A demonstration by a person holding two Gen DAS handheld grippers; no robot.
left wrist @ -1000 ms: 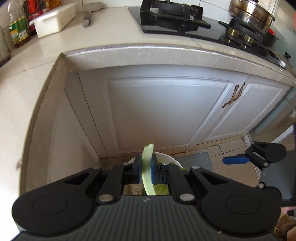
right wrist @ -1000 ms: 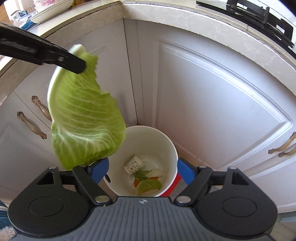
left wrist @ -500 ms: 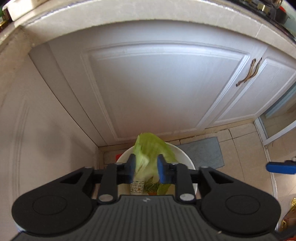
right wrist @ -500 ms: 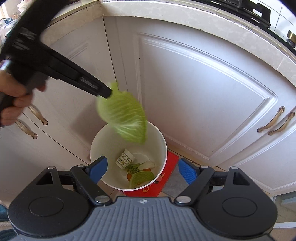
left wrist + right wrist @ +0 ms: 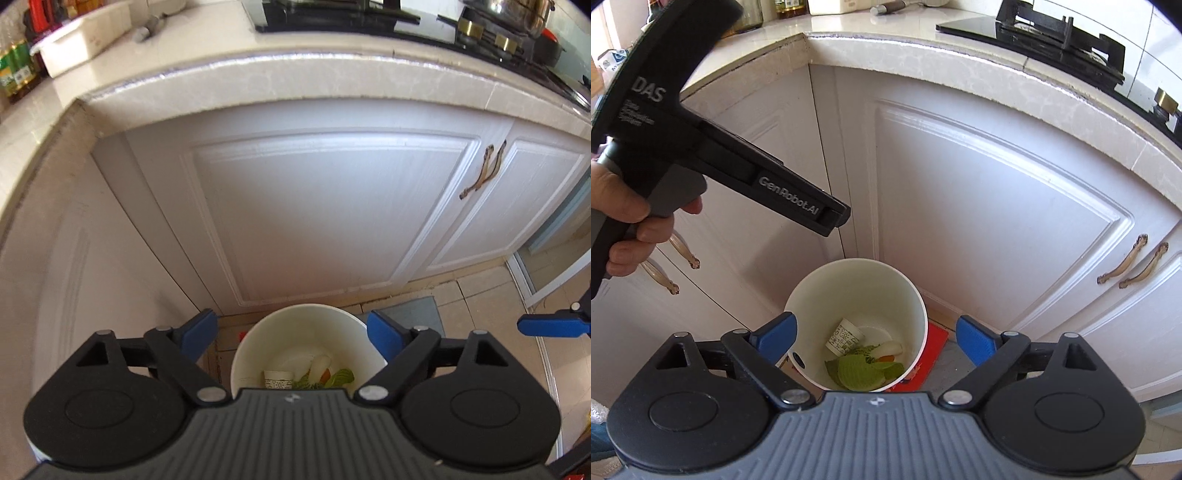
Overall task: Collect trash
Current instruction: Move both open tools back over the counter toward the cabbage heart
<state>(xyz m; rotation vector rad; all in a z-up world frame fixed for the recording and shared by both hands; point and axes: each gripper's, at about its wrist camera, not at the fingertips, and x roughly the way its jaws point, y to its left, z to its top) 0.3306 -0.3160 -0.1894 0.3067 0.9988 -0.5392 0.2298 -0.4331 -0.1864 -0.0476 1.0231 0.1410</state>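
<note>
We look down past our right gripper point(image 5: 877, 334), its jaws opening with nothing held between them, into a white bin point(image 5: 812, 295) on the floor. Inside lie a cabbage leaf point(image 5: 857, 371), a paper cup point(image 5: 845, 338) and scraps. Our left gripper point(image 5: 833, 218), gripped by a hand point(image 5: 626, 218), hangs above the bin.

My two wrist cameras both look steeply down, near the white bin point(image 5: 306, 332) at six o'clock. They share it and the cabinet door point(image 5: 979, 221) at twelve.
</note>
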